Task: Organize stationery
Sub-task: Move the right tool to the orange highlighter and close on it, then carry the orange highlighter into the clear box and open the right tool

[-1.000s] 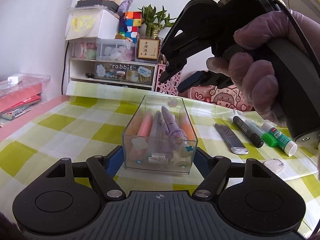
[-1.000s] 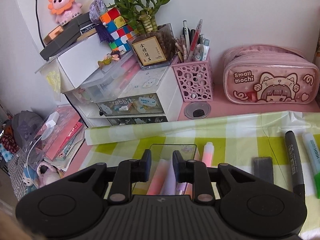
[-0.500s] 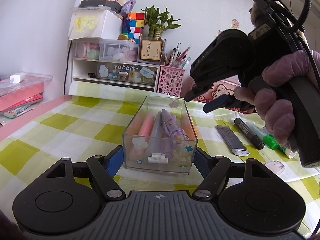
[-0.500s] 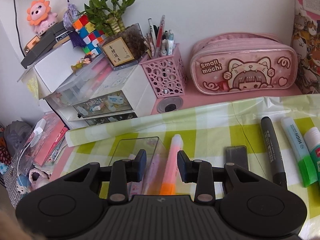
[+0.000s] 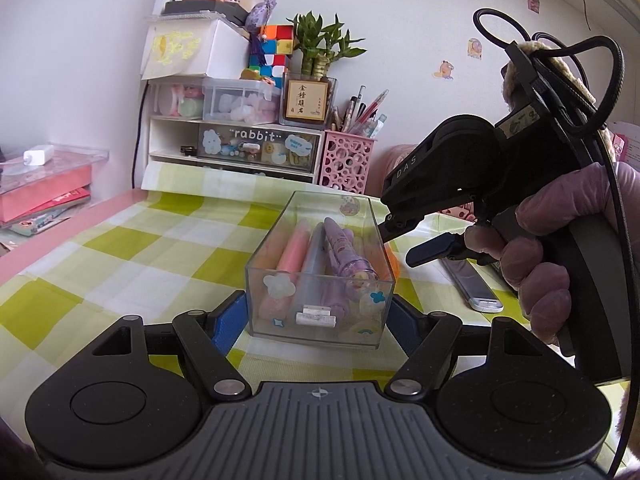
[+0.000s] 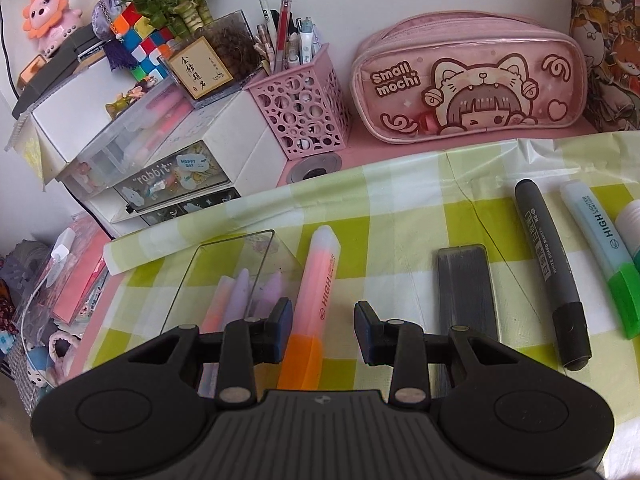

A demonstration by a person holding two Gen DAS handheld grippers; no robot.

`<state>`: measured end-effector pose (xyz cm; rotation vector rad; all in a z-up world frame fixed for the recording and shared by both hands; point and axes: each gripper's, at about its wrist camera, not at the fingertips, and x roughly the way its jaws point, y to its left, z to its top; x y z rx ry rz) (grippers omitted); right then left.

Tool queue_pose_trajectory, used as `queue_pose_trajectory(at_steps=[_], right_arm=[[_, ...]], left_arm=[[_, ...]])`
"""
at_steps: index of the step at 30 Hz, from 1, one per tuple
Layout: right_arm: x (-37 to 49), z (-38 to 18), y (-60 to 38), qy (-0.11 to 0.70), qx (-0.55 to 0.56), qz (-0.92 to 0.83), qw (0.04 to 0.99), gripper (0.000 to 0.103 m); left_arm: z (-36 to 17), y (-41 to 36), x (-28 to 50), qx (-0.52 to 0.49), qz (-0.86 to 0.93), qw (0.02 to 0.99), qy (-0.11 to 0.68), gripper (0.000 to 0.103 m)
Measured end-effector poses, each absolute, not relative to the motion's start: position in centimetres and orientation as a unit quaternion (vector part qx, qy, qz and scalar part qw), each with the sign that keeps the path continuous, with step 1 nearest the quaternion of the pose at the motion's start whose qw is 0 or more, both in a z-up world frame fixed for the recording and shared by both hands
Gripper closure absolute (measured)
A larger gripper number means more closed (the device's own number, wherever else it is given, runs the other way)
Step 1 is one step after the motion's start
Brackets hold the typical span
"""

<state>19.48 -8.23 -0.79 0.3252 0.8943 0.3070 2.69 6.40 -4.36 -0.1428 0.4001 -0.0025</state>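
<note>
**Two grippers at the box, orange highlighter not yet grabbed**

Several pens already lay in the clear box [image 5: 320, 280]. Left gripper [image 5: 318, 316] had its jaws spread wide around the near end of the box, blue pads just beside the walls; I couldn't tell whether they touched. Right gripper [image 6: 323, 326] hung above the cloth [image 6: 400, 216] with jaws spread and nothing between the pads. The orange highlighter [image 6: 316, 280] lay flat just right of the box, its body running under the left-side finger, not centred in the gap.

Risks as I judged them:
- Closing from that offset would have caught the highlighter off-centre, so it could roll or squirt out toward the box wall.
- Descending there could have put the finger on the highlighter or the box rim and shoved the box, which I judged wasn't clamped.
- The box looked fairly full; another long piece could have ended up riding on top.

Still out on the cloth: grey case [image 6: 466, 292], black marker [image 6: 552, 280], green highlighter [image 6: 600, 252].

Hard to read: the orange cap end was hidden behind the right gripper body, the item at the far right edge was cropped, and pad-to-cloth height wasn't clear from either camera.
</note>
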Motion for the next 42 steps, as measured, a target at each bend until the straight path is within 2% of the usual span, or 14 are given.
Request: queue_pose_trajectory(at_steps=[11, 30, 33, 36, 42], right_arm=[[18.2, -0.7, -11.1, 0.424, 0.177, 0.135, 0.878, 0.080], [16.8, -1.4, -9.4, 0.401, 0.159, 0.131, 0.892, 0.080], [16.0, -1.6, -9.0, 0.394, 0.145, 0.131, 0.898, 0.085], [14.9, -1.4, -9.0, 0.391, 0.135, 0.123, 0.902, 0.085], [12.1, -1.3, -10.9, 0.409, 0.177, 0.133, 0.885, 0.086]], left_arm=[[-4.4, 6.4, 2.6, -0.069, -0.001, 0.978, 0.199, 0.030], [-4.4, 6.4, 2.6, -0.069, -0.001, 0.978, 0.198, 0.030], [-4.4, 6.4, 2.5, -0.069, -0.003, 0.978, 0.198, 0.030], [-4.4, 6.5, 2.5, -0.070, -0.004, 0.978, 0.198, 0.030], [-4.5, 6.5, 2.5, -0.067, -0.003, 0.979, 0.195, 0.030]])
